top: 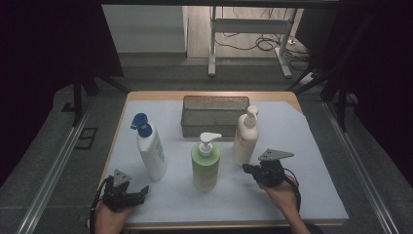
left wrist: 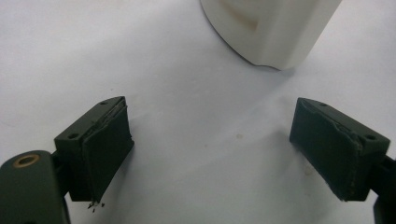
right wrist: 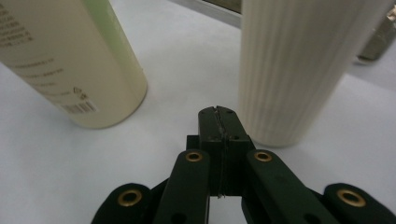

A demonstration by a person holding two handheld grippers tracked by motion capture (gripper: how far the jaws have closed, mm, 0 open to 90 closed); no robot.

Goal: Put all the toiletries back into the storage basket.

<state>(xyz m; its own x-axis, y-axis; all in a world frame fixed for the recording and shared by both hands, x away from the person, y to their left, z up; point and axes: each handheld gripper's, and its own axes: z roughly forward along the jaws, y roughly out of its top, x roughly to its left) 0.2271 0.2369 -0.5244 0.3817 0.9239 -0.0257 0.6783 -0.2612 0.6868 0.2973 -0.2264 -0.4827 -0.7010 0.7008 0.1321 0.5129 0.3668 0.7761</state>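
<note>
Beside the ribbed cream bottle (right wrist: 299, 65), right gripper (right wrist: 219, 114) pressed closed; left gripper (left wrist: 210, 144) splayed.

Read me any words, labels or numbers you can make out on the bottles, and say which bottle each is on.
No text can be read.
Green bottle: several lines of small print and a barcode-like mark on its side, too blurred to read.
Ribbed cream bottle: no print showing.
Blue-pump bottle: faint label, too small to read.
</note>
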